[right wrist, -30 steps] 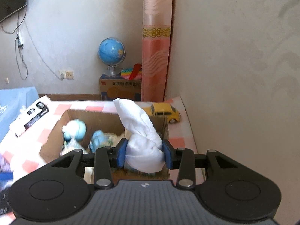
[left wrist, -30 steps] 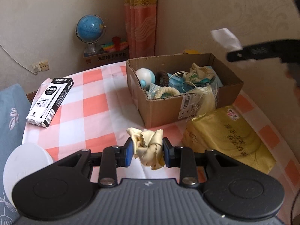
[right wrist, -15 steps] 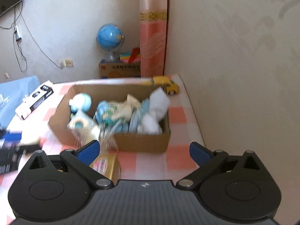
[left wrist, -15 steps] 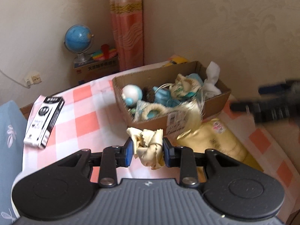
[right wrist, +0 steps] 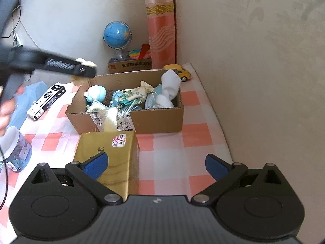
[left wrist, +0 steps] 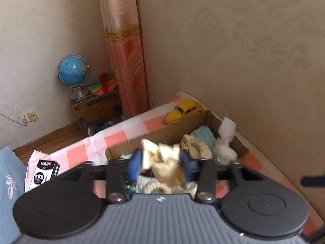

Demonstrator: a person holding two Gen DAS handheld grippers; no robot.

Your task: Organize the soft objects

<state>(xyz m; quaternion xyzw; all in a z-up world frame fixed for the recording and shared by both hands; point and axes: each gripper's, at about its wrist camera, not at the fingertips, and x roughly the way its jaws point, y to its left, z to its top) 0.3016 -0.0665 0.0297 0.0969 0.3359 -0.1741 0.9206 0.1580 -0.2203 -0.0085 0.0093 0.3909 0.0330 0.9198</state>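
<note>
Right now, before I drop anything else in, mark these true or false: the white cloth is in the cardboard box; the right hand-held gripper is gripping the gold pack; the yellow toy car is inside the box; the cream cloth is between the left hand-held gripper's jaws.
1. The white cloth lies in the cardboard box. True.
2. The right hand-held gripper grips the gold pack. False: its jaws have just opened wide and hold nothing. The pack lies on the table in front of the box.
3. The yellow toy car is inside the box. False: it stands on the tablecloth behind the box.
4. The cream cloth is between the jaws of the left hand-held gripper. True: it is over the box, and the jaws have just been opening.
</note>
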